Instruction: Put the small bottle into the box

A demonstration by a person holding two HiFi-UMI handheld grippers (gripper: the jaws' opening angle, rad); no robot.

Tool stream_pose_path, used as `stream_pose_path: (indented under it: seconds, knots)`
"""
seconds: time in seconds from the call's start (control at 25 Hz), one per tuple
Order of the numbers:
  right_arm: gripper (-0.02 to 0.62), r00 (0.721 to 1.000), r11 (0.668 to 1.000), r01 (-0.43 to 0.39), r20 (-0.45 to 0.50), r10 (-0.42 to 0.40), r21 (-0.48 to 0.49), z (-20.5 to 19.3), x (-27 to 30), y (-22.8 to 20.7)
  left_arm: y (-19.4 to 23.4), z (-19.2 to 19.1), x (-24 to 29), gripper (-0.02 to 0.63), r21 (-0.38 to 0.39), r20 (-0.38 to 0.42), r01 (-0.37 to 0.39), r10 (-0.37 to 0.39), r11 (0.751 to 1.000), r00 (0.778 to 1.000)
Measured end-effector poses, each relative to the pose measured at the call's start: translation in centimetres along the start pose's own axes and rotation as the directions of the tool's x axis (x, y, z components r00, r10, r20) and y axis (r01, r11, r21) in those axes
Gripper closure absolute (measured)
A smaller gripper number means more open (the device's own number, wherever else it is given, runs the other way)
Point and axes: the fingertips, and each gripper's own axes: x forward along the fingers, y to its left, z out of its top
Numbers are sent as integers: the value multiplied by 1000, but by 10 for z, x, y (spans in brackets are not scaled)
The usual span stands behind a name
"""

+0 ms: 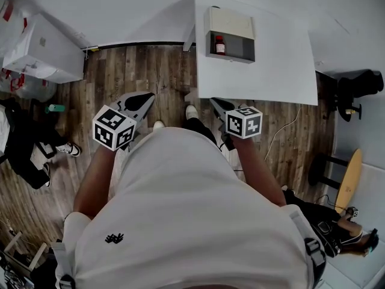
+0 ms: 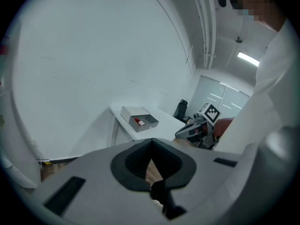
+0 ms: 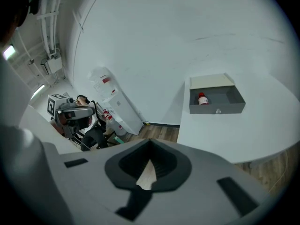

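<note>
Cool, even indoor light fills all three views, with no hard glare. A ceiling strip light (image 2: 247, 57) glows at the upper right of the left gripper view, and a second strip light (image 3: 8, 52) at the far left of the right gripper view. The white table (image 1: 258, 71) reads bright and flat, while the inside of the box (image 1: 231, 23) is dim and the wooden floor (image 1: 144, 71) darkens toward the head view's lower left. Strong wide-angle bending curves walls and table edges, and both gripper views fade to black at their corners. Up close, the left tool (image 2: 151, 140) and right tool (image 3: 150, 142) look soft and unfocused.
</note>
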Motion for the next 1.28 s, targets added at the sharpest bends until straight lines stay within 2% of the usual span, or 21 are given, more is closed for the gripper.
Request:
stream_pose_path:
  seconds: [0.72, 1.28]
  knots:
    - [589, 1000, 999, -26, 15, 27, -37, 10, 0, 20, 2, -9, -11, 600, -8, -5, -4, 4, 1000, 1000]
    - [591, 998, 996, -56, -16, 55, -72, 7, 11, 31, 8, -20, -19, 600, -33, -15, -34, 34, 999, 999]
